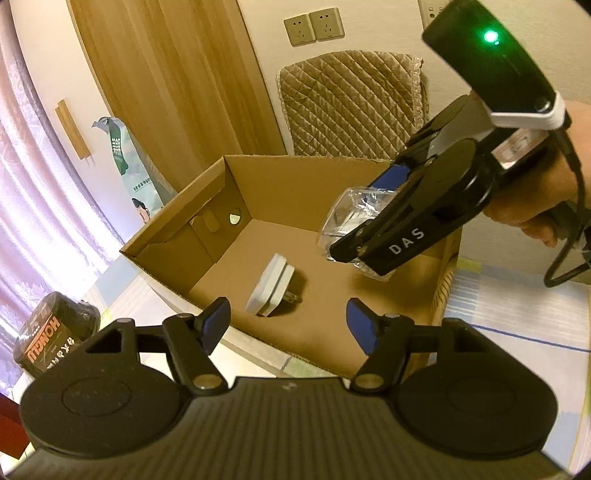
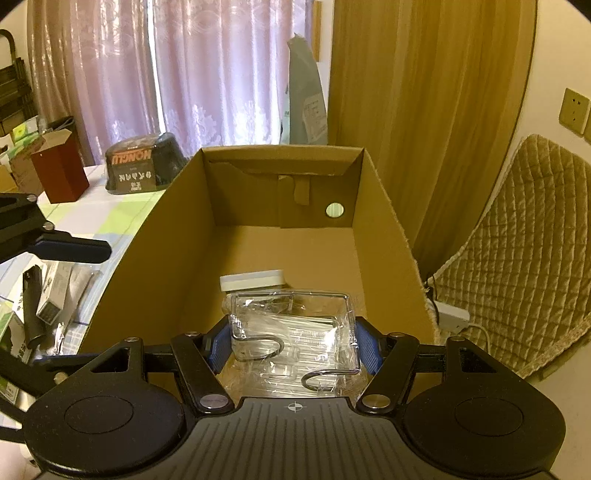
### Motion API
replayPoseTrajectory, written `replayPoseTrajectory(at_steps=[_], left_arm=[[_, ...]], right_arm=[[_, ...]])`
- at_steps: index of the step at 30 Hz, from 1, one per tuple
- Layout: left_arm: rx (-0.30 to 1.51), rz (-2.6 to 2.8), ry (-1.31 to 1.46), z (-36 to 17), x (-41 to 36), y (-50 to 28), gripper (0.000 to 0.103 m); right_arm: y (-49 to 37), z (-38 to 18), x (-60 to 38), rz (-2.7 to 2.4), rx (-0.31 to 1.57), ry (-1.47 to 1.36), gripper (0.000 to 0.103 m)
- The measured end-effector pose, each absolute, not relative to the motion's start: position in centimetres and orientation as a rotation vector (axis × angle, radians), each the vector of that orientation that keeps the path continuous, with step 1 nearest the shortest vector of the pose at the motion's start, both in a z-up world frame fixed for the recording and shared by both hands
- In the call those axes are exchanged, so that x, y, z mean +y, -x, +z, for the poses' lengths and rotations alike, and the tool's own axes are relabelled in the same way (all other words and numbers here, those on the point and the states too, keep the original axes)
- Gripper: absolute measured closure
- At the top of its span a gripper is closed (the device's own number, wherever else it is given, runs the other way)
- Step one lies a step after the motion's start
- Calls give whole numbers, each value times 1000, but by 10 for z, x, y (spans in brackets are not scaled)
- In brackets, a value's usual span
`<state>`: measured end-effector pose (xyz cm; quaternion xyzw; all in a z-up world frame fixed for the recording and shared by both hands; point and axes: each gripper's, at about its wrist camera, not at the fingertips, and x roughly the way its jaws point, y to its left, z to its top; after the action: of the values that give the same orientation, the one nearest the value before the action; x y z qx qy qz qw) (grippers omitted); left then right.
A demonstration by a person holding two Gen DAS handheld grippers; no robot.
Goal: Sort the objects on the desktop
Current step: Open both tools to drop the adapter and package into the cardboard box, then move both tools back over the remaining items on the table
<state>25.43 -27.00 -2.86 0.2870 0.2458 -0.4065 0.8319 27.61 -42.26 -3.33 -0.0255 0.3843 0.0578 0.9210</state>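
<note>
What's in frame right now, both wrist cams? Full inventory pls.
cardboard box: 1, brown, open-topped, on the table ahead of both grippers
power adapter: 1, white, lying on the box floor
clear plastic packet: 1, transparent with metal hooks inside, held above the box
dark bowl-shaped pack: 1, black with orange lettering, on the table left of the box
red box: 1, dark red, on the table's far left
wall sockets: 2, beige, on the wall behind
quilted cover: 1, tan, behind the box
left gripper: 1, black with blue pads, open, empty
right gripper: 1, black, shut on the packet
hand: 1, holding the right gripper's handle
</note>
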Motion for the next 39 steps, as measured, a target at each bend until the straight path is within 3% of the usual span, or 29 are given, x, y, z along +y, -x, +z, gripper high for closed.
replayPoseTrajectory(at_steps=[4, 6, 8, 27, 39], left_arm=[[525, -862, -607, -29, -267, -253, 37], [525, -860, -606, -30, -265, -253, 37], [527, -857, -602, -30, -263, -252, 37], [527, -789, -534, -13, -225, -225, 36], [561, -674, -446, -2, -152, -171, 34]], right_arm=[[-279, -36, -419, 135, 788, 59, 36], [-278, -34, -418, 140, 776, 58, 19], [-277, -32, -418, 139, 759, 56, 13], [-246, 7, -408, 143, 671, 22, 13], [-174, 39, -345, 265, 580, 27, 13]])
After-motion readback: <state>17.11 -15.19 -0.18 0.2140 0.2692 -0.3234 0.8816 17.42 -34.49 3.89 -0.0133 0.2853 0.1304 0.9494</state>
